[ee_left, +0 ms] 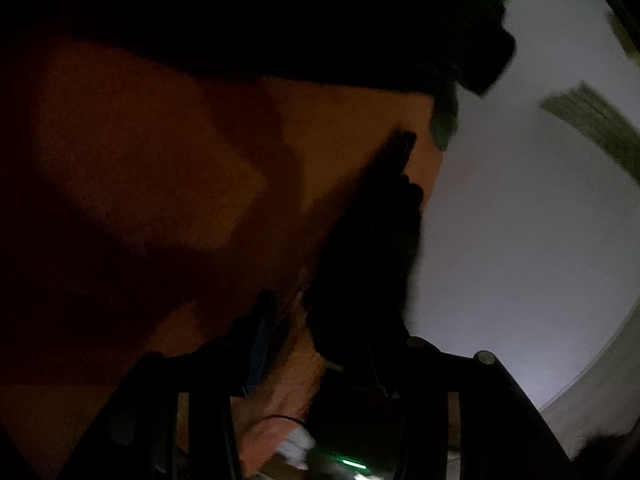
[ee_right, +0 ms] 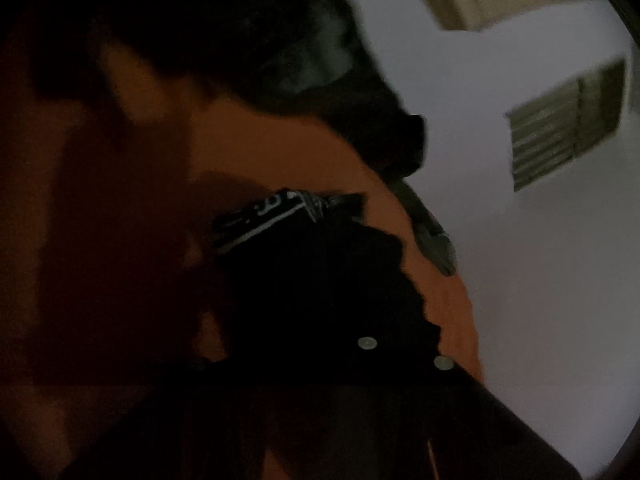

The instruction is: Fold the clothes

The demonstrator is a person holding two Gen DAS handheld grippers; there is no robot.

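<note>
Both views are very dark. In the right wrist view a black garment with a white print bunches up over an orange sheet. It covers the tips of my right gripper, which looks shut on it. In the left wrist view a black fold of the garment stands up between the fingers of my left gripper. The blue-padded left finger shows with a strip of orange sheet between it and the cloth. The other finger is hidden, so the grip is unclear.
A dark heap of other clothes lies at the far edge of the orange sheet. To the right are a pale wall and a louvred vent, with the same vent in the left wrist view.
</note>
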